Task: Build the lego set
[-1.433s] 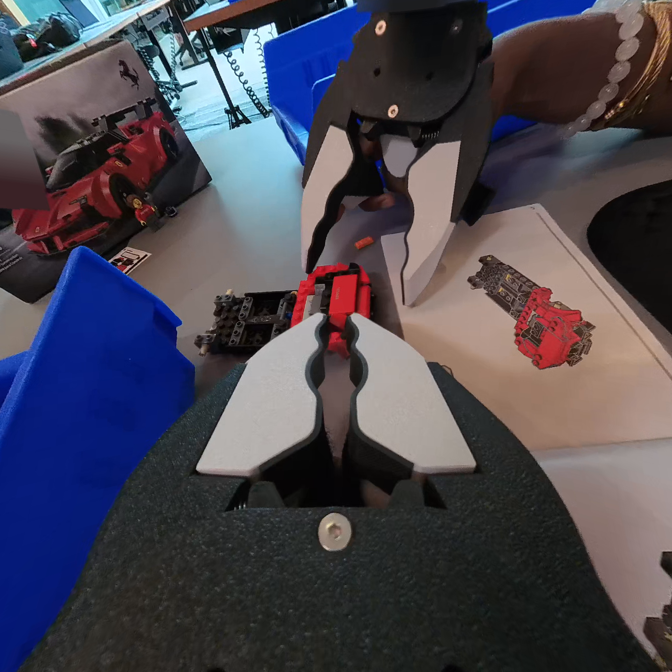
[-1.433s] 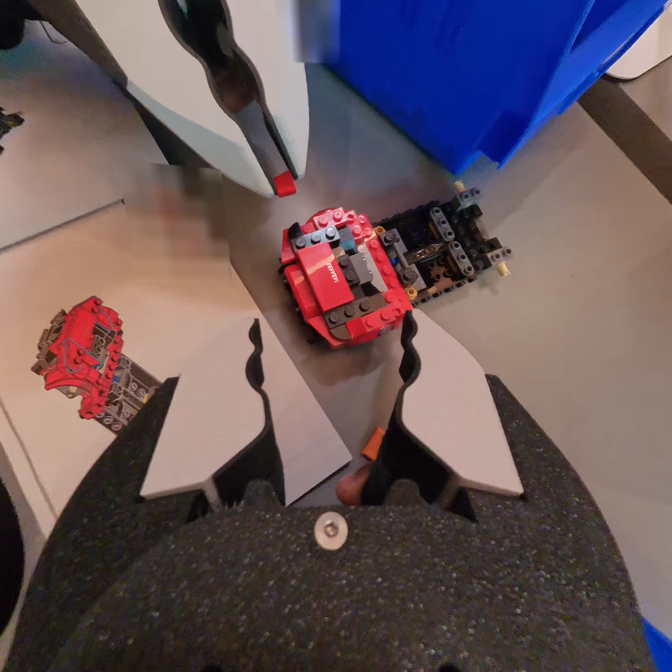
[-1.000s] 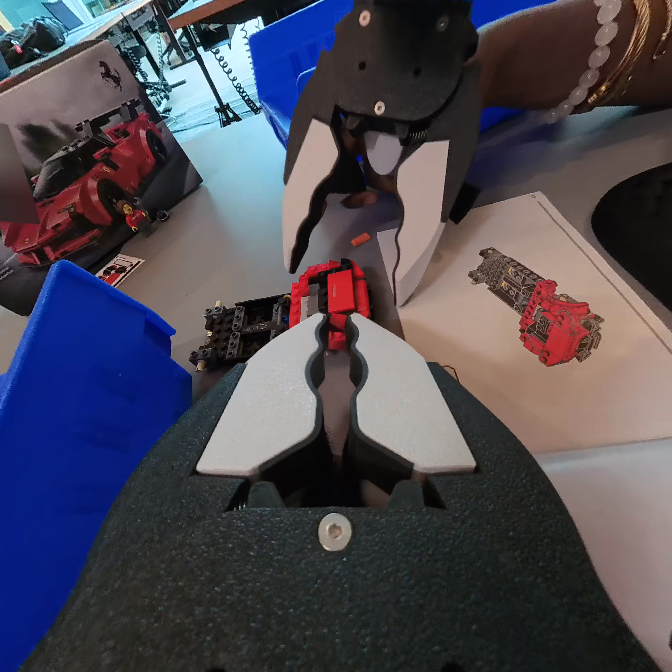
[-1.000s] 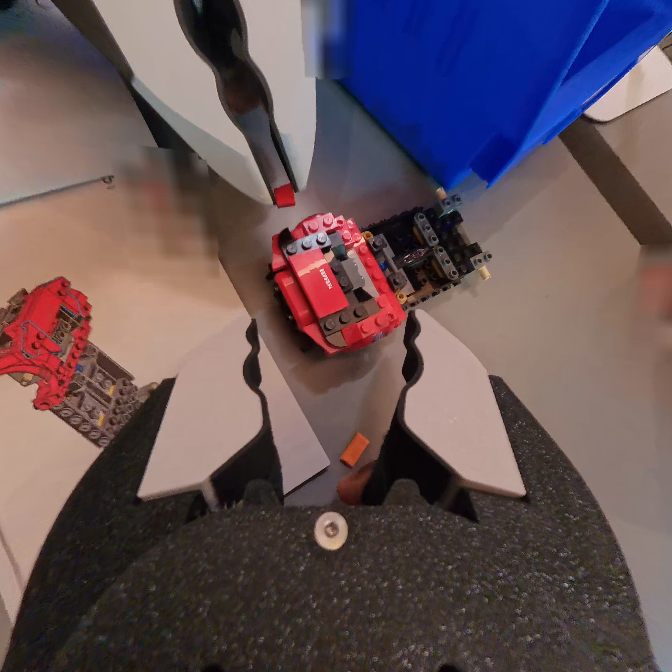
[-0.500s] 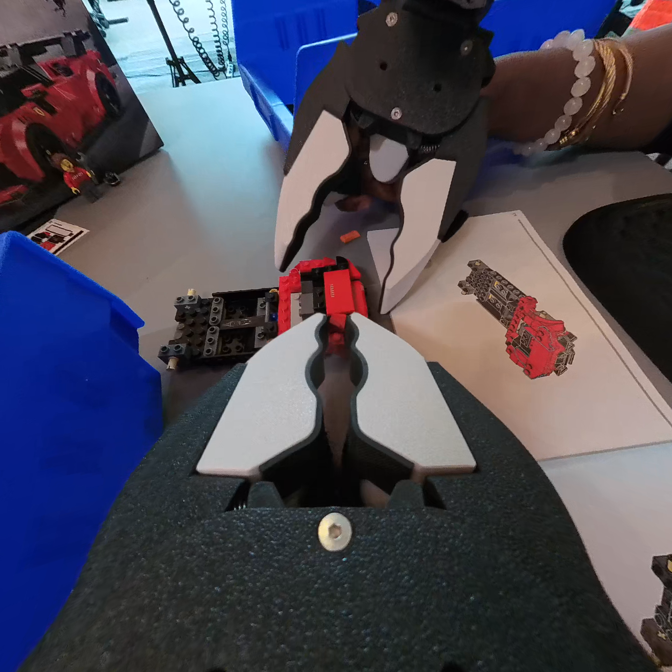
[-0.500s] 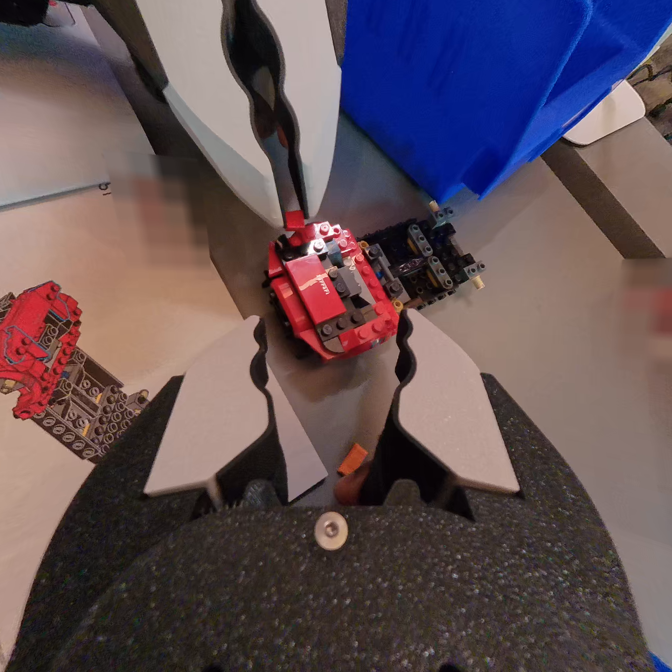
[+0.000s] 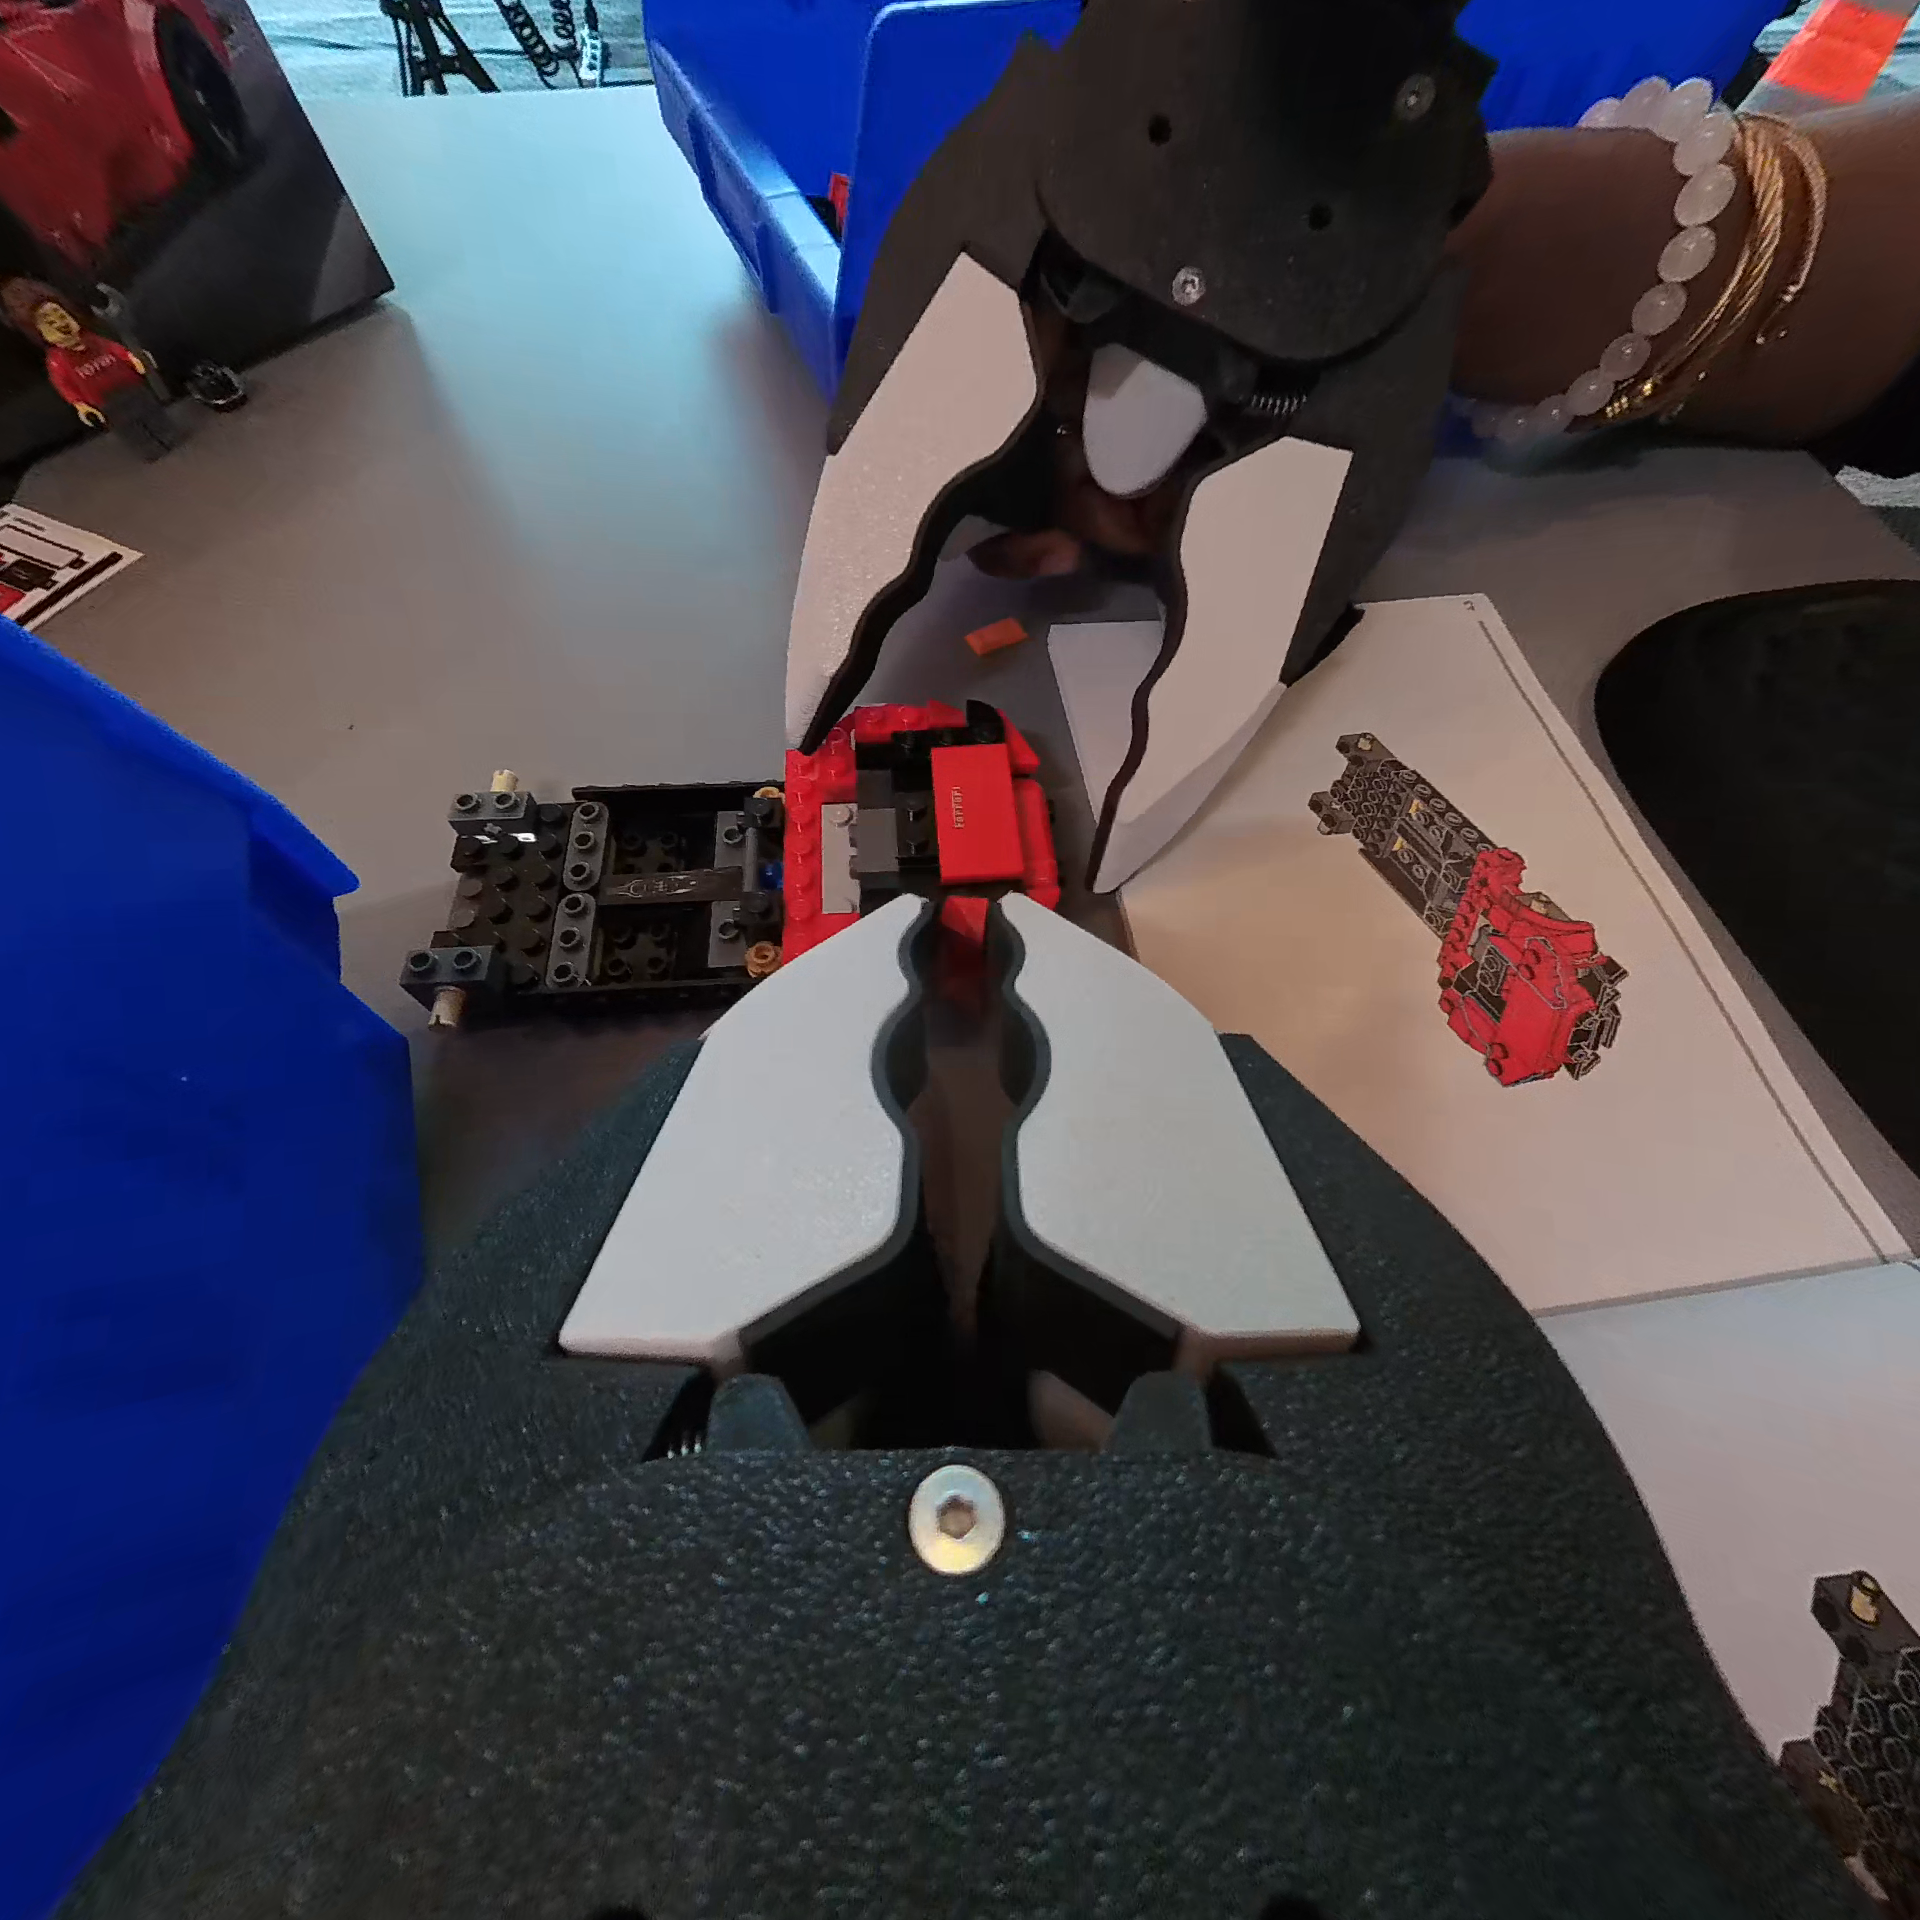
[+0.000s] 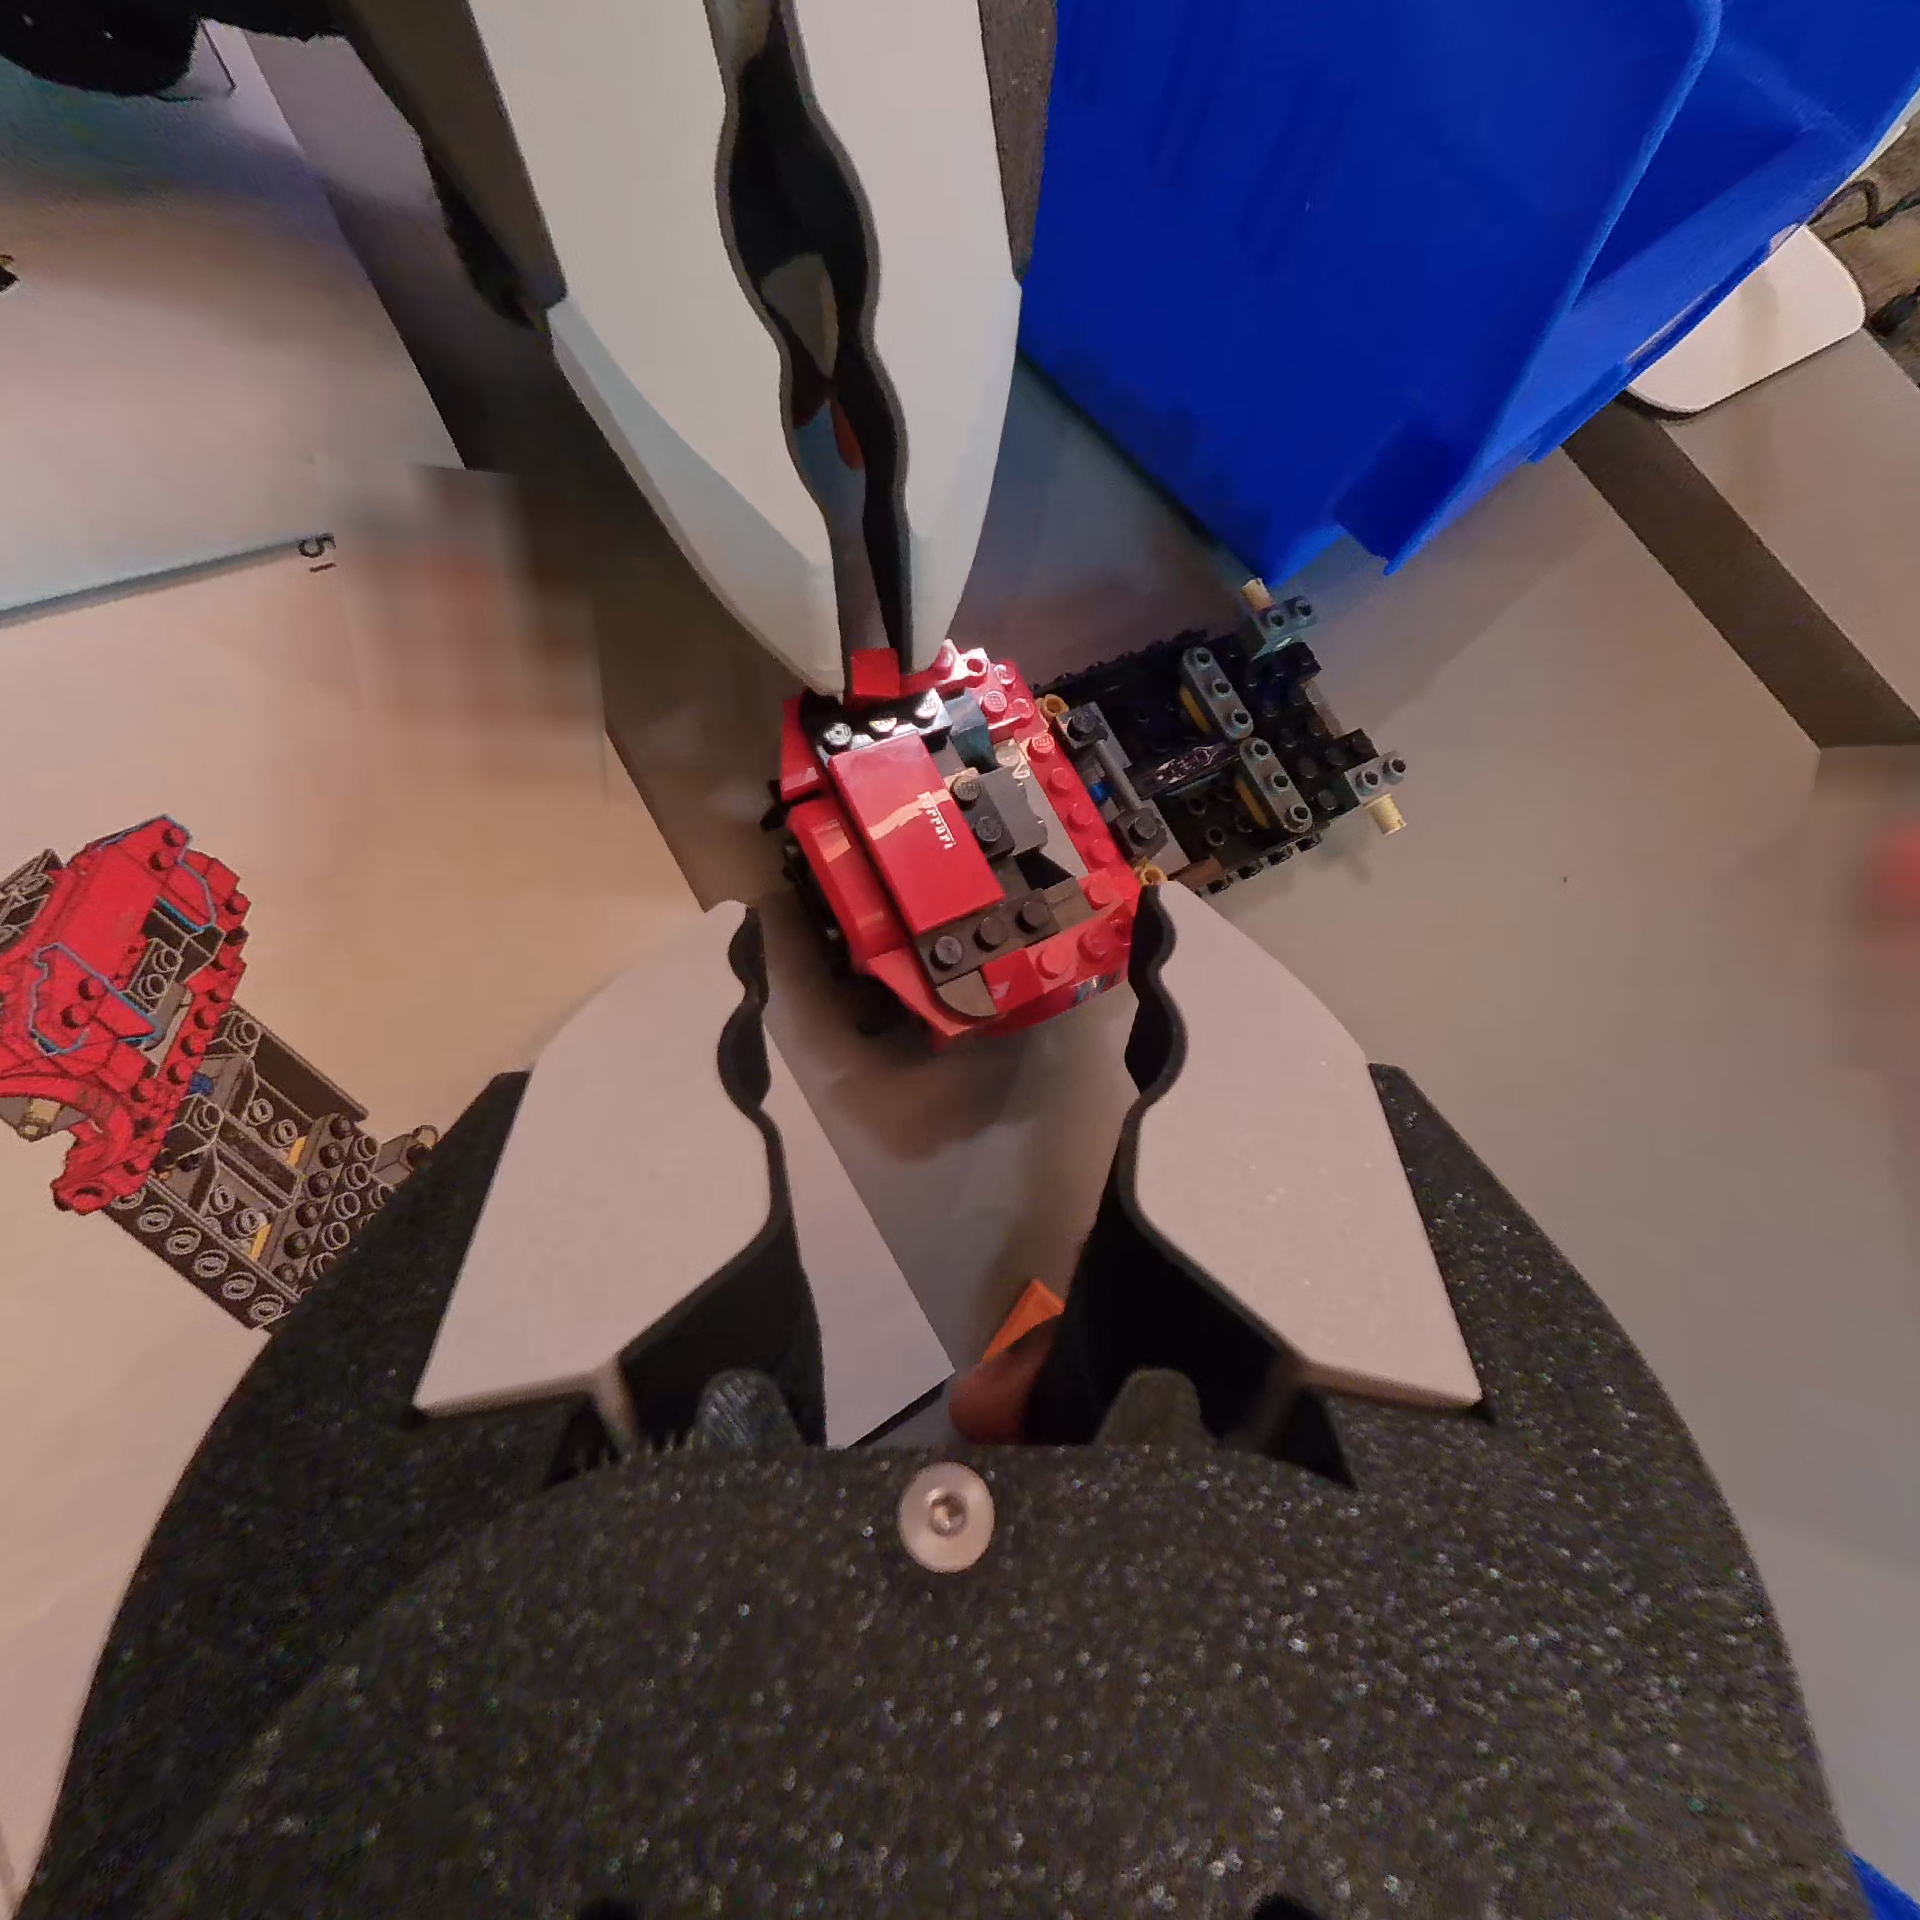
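Note:
The lego car [image 7: 914, 821] lies on the grey table, with a red body section and a bare black chassis [image 7: 603, 894] to its left. My left gripper [image 7: 961, 920] is shut on a small red piece [image 7: 961, 940] and holds it against the near edge of the red section. In the right wrist view the small red piece [image 8: 871, 673] touches the far edge of the car [image 8: 935, 831] under the left gripper [image 8: 873, 649]. My right gripper [image 8: 945, 904] is open and empty, its fingers on either side of the red section. It also shows in the left wrist view [image 7: 951, 810].
A printed instruction sheet [image 7: 1455, 1039] lies right of the car. A blue bin [image 7: 156, 1143] stands close on the left, more blue bins [image 7: 790, 156] at the back. A small orange piece [image 7: 995, 636] lies loose behind the car. The set's box [image 7: 125, 156] and a minifigure [image 7: 94, 364] stand far left. The tips of both grippers are at nearly the same place.
The left gripper has brought the small red piece from just off the car onto its edge. The right gripper has come closer, its open fingers now beside the red section.

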The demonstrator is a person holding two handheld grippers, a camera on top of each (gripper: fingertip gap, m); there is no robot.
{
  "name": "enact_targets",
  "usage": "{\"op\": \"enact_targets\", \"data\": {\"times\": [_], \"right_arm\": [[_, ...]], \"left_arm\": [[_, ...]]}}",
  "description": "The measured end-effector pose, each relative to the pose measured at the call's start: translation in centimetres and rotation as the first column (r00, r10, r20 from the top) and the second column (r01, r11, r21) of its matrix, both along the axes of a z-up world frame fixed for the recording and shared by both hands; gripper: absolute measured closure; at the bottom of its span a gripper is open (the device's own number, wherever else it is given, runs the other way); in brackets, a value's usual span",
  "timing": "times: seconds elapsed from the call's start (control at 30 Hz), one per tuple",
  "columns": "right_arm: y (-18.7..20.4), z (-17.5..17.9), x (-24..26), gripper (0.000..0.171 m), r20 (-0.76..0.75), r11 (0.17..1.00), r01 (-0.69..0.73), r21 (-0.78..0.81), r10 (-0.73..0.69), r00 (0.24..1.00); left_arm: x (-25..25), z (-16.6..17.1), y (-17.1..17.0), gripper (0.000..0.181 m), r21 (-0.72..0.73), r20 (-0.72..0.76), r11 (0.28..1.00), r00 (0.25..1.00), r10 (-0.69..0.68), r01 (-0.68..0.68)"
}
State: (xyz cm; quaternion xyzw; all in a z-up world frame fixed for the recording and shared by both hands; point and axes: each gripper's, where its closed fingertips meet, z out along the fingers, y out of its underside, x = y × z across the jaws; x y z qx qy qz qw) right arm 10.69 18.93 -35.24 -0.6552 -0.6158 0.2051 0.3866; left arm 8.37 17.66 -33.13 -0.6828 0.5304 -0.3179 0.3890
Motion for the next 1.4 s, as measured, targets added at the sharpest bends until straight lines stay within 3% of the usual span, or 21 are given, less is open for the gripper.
{"op": "enact_targets", "data": {"times": [1.07,1.4], "right_arm": [[0.0,-0.1,-0.1,0.105,-0.002,1.000,0.001,0.012,-0.001,1.000],[-0.1,0.3,0.1,0.100,-0.027,1.000,0.003,-0.024,-0.003,1.000]], "left_arm": [[0.1,-0.2,-0.1,0.171,-0.023,-0.010,1.000,1.000,-0.021,0.020],[-0.3,1.5,-0.1,0.166,0.006,0.090,1.000,0.996,-0.002,0.001]]}}
